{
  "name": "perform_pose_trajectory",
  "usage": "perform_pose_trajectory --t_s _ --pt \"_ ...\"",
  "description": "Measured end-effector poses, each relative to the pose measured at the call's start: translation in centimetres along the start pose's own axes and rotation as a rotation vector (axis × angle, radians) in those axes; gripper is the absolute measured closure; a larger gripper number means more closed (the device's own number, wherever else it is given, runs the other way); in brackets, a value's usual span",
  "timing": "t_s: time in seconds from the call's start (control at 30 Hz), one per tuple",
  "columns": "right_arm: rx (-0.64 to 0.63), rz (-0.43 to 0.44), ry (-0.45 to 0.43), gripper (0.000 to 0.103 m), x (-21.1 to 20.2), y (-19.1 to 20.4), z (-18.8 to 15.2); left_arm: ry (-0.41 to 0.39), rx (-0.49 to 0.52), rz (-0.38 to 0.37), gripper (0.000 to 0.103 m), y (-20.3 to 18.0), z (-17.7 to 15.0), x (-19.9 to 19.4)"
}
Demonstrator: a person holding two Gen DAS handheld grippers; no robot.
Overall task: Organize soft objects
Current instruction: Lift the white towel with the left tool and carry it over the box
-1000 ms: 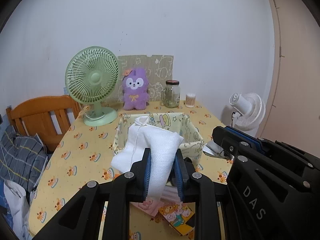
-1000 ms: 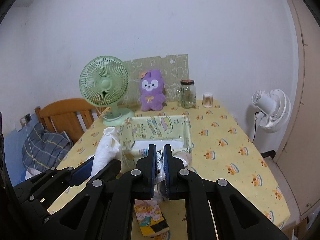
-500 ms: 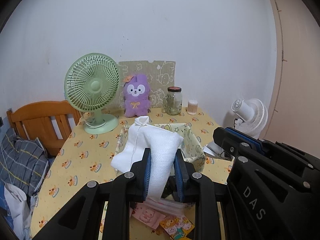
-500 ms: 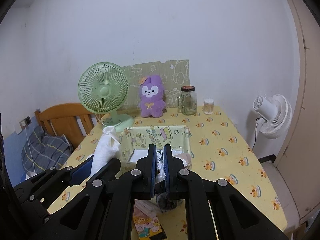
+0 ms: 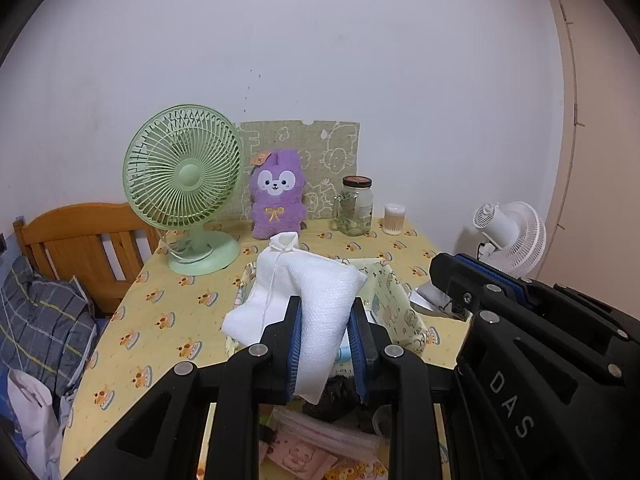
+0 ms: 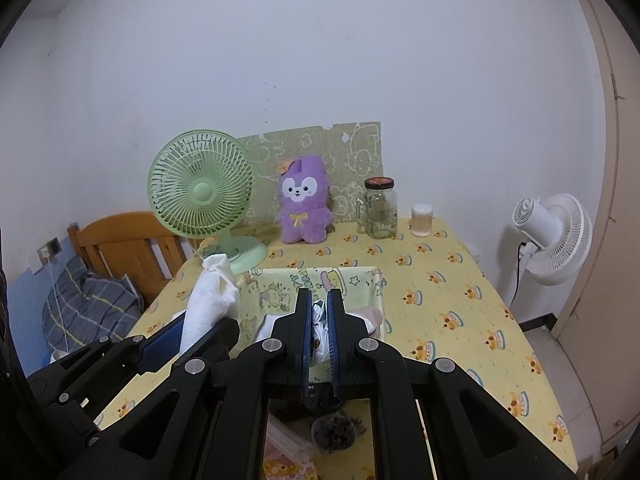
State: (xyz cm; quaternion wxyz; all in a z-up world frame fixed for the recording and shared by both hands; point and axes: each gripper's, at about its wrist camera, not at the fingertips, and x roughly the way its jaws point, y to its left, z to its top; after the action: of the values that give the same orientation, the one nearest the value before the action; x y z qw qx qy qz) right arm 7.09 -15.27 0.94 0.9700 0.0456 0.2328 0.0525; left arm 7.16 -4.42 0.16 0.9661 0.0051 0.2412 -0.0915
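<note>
**Two soft items lifted, bound for the fabric bin**

The left gripper [image 5: 325, 330] has its jaws pressed tight on a white drawstring pouch [image 5: 308, 300], which is held up in front of the printed fabric bin [image 6: 320, 280]. The right gripper [image 6: 319, 322] has its jaws nearly together, pinching a crinkled clear plastic bag [image 6: 319, 320] with something dark hanging below it. Both loads hang clear of the surface [image 6: 440, 292], so this looks like the carrying step. Next, each should be brought over the bin's open top and lowered inside before the jaws let go.
</note>
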Motion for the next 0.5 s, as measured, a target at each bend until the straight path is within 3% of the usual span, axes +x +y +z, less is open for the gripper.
perform_pose_trajectory --t_s 0.5 --pt "-0.006 -0.011 -0.012 0.093 4.5 -0.1 2.3 0.008 -0.016 0.005 0.082 1.1 2.0 3.9"
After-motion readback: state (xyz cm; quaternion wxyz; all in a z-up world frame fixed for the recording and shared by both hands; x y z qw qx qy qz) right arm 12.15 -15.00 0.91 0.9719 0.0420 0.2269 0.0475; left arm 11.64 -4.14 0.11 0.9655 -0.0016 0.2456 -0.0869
